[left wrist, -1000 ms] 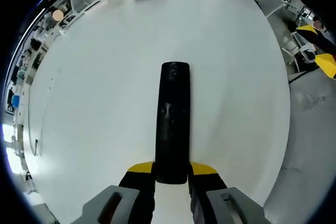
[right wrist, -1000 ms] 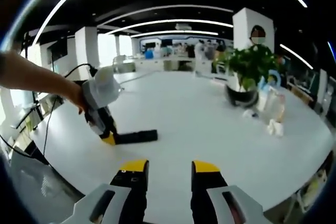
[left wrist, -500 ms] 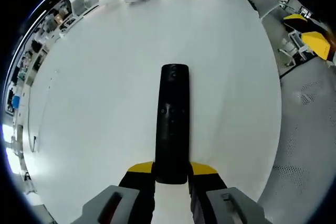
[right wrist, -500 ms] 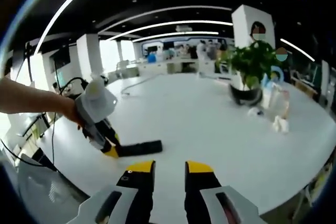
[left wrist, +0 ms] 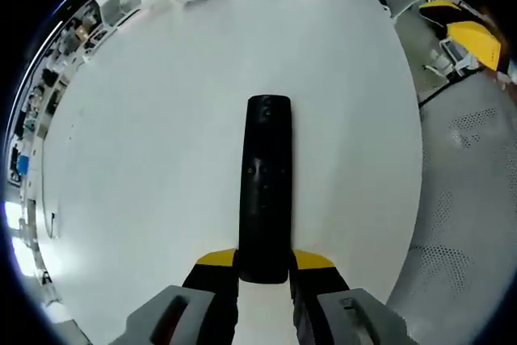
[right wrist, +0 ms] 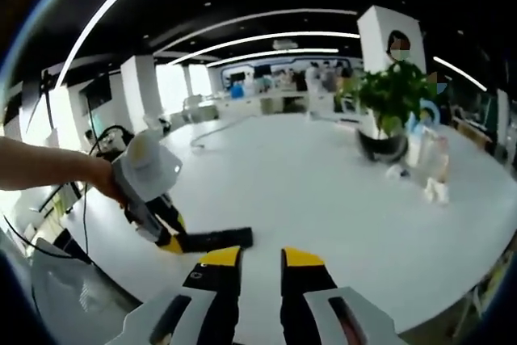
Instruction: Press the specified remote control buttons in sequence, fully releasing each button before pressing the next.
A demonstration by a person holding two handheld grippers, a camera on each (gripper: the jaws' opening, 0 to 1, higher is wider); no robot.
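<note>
A long black remote control [left wrist: 265, 183] lies lengthwise on the white round table [left wrist: 145, 119], buttons up. My left gripper [left wrist: 265, 260] is shut on its near end, a yellow-tipped jaw on each side. In the right gripper view the same remote [right wrist: 214, 238] juts to the right from the left gripper [right wrist: 149, 191], which a hand holds from the left. My right gripper [right wrist: 260, 254] hovers above the table just right of the remote's free end. Its jaws stand a narrow gap apart with nothing between them.
A potted plant [right wrist: 388, 107] and small bottles [right wrist: 432, 167] stand at the table's far right side. A cable [right wrist: 214, 125] runs over the far part of the table. The table edge [left wrist: 408, 199] drops to grey floor, with a yellow chair [left wrist: 472, 38] beyond.
The right gripper's jaws have drawn closer together. It has also moved nearer to the remote's free end. The left gripper keeps its hold on the remote.
</note>
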